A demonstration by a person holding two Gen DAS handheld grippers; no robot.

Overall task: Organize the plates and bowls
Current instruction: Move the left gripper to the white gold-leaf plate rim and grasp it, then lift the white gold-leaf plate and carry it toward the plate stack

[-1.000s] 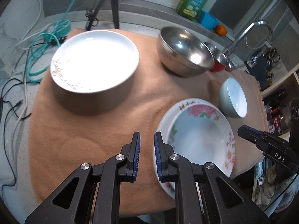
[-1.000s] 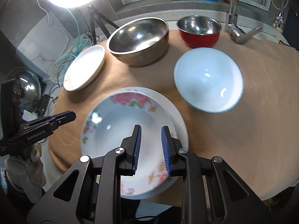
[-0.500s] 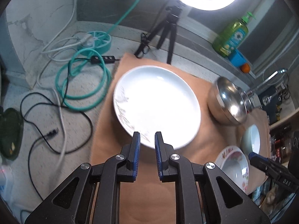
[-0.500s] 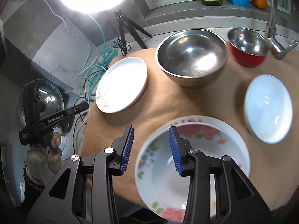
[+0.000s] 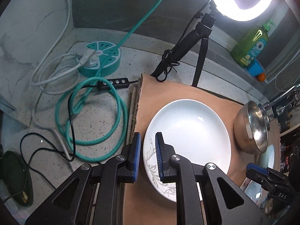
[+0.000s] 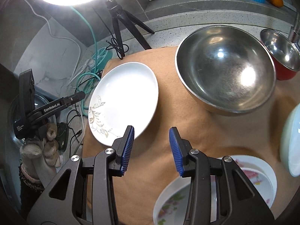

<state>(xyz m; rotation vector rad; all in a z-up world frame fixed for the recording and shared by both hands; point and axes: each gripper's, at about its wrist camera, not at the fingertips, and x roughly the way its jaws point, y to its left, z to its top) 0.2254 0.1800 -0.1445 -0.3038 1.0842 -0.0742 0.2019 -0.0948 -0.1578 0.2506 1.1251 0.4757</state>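
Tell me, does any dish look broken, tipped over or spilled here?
Nothing stands out. The white plate, steel bowl, red bowl and flowered plate all sit upright and intact on the tan cloth. No spill is visible.

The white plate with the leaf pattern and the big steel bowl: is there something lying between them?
Nothing: the right wrist view shows only bare tan cloth between the white plate and the steel bowl. They stand apart.
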